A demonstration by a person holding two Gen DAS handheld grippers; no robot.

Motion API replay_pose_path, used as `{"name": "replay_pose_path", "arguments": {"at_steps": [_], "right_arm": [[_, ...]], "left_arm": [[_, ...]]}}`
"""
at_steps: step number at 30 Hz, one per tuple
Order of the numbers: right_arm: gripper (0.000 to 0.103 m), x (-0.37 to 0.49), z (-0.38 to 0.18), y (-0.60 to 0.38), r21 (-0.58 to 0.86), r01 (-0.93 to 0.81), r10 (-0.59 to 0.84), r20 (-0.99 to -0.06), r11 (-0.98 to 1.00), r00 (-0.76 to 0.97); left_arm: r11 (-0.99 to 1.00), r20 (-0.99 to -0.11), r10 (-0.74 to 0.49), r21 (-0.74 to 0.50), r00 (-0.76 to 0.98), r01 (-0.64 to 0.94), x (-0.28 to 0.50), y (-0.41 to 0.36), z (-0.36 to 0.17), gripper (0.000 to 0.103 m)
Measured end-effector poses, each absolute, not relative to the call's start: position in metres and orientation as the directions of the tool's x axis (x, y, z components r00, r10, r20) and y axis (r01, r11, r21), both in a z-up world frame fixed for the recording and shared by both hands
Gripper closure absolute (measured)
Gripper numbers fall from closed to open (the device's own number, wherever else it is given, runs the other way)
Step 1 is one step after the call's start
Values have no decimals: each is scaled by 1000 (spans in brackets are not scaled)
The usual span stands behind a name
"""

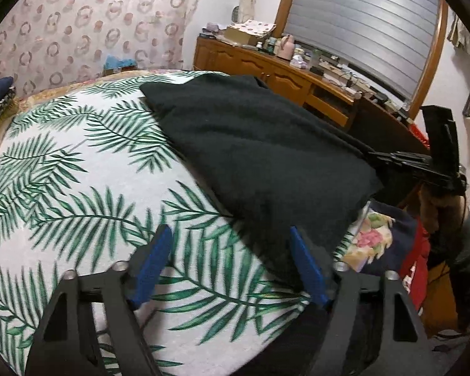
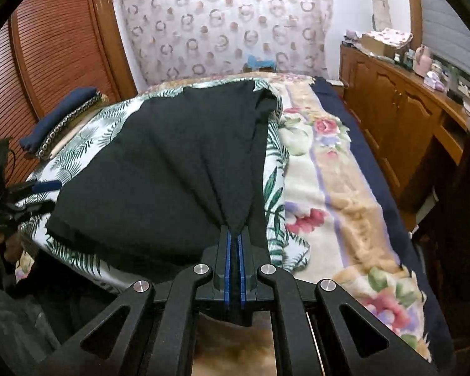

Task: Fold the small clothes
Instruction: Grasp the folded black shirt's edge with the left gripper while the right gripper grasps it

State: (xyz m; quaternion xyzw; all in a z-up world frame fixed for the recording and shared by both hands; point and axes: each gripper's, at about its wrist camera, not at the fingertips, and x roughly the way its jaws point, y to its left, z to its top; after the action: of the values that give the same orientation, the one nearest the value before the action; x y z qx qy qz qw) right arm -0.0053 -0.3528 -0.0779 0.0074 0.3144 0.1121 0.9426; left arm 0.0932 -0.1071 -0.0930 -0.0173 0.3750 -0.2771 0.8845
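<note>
Pinching puckered dark knit garment (image 2: 172, 163), right tongs (image 2: 234, 235) clamped.

My left tool (image 1: 230, 263) is a black frame of angled struts with triangular cut-outs, round silver screw heads at the joints, and two flat blue fingers (image 1: 307, 269). My right tool (image 2: 234, 250) is the same build: black linkage, four silver screws, thin blue pads edging its black fingers. I wear a dark grey-green sleeve (image 1: 463, 250) with a fuzzy brown cuff.
</note>
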Motion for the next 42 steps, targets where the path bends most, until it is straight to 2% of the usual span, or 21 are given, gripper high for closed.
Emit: {"name": "replay_pose_path", "arguments": {"at_steps": [4,9,11,13,14,15,17,18,19,25,39,42], "right_arm": [[100,-10,-80,-336,64,-209,208,-561,976,801],[99,-14,-95,-335,92,-194,212,-561,977,800],[92,-10,-95,-335,84,-177,193,-569,981,799],[89,-6,-92,-334,83,-173,189,-573,981,798],[82,-6,-91,-333,82,-175,190,-573,981,797],[76,-5,-89,-333,79,-175,189,-572,981,798],[56,-5,-88,-332,77,-171,184,-569,982,802],[55,-5,-87,-334,78,-171,185,-568,982,802],[54,-5,-88,-335,77,-170,183,-570,982,801],[54,-3,-87,-345,95,-173,196,-575,980,794],[54,7,-89,-350,112,-181,212,-600,977,771],[54,8,-89,-349,110,-192,219,-602,975,768]], "left_arm": [[829,-653,-526,-252,545,499,91,-115,-93,53],[814,-665,-545,-271,511,515,90,-123,-98,58],[808,-671,-548,-270,499,523,88,-127,-100,59],[799,-672,-557,-274,488,536,85,-131,-101,69],[792,-671,-564,-277,480,543,85,-132,-101,72],[787,-671,-570,-280,474,550,85,-134,-101,79],[787,-673,-566,-267,477,556,81,-136,-100,88],[790,-669,-560,-255,489,557,79,-137,-98,94],[792,-658,-561,-250,502,557,76,-135,-94,95],[790,-603,-581,-259,546,556,63,-126,-74,96],[798,-665,-561,-275,493,536,73,-132,-96,96],[806,-684,-547,-274,483,525,75,-134,-101,91]]}}
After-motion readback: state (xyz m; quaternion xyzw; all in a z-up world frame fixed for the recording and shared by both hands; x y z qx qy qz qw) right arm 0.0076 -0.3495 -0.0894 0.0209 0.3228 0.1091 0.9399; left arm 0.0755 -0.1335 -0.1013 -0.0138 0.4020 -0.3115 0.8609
